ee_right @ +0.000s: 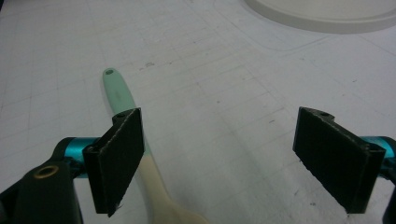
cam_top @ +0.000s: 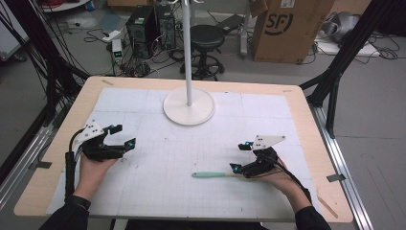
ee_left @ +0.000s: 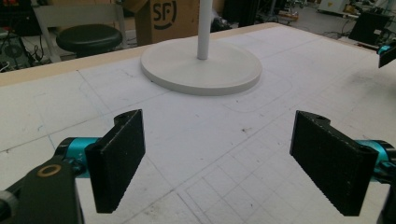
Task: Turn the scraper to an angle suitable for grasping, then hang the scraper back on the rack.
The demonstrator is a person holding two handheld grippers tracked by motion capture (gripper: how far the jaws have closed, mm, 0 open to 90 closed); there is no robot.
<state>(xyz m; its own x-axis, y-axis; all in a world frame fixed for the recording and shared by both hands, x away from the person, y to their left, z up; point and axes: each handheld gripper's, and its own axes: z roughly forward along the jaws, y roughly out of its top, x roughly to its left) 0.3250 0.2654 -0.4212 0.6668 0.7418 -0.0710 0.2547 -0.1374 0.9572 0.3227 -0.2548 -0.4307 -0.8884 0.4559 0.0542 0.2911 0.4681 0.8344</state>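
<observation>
Spatula (cam_top: 213, 175) with a mint-green handle and cream head lies flat on the white gridded mat (cam_top: 191, 158) covering a wooden table (cam_top: 306, 115), near the person's edge and right of centre. Its green handle end, pierced by a small hole, points toward the left side of the table, while the cream head sits under the right gripper (cam_top: 241, 156), held low over the mat in the person's right hand (cam_top: 277, 179). In the right gripper view, the spatula (ee_right: 122, 100) runs up from the bottom edge just beside the left-hand jaw, passing behind that jaw's pad (ee_right: 119, 156); whether it touches the pad cannot be told. The right gripper's jaws stand wide apart with nothing clamped between them.

Well apart from it, near the table's left edge, the left gripper (cam_top: 122, 136) rests in the person's left hand (cam_top: 93, 172), its jaws likewise spread wide over bare mat. Its own view looks across the grid lines to a round white stand base (ee_left: 201, 70), from which a white pole (ee_left: 203, 28) rises; the base sits on the far middle of the mat in the high view.

Beyond the table, on the grey floor, stand a black round stool (cam_top: 207, 37), a cardboard box (cam_top: 287, 28) printed with "SF", and computer towers (cam_top: 148, 28) among loose cables. No container sits on the table.
</observation>
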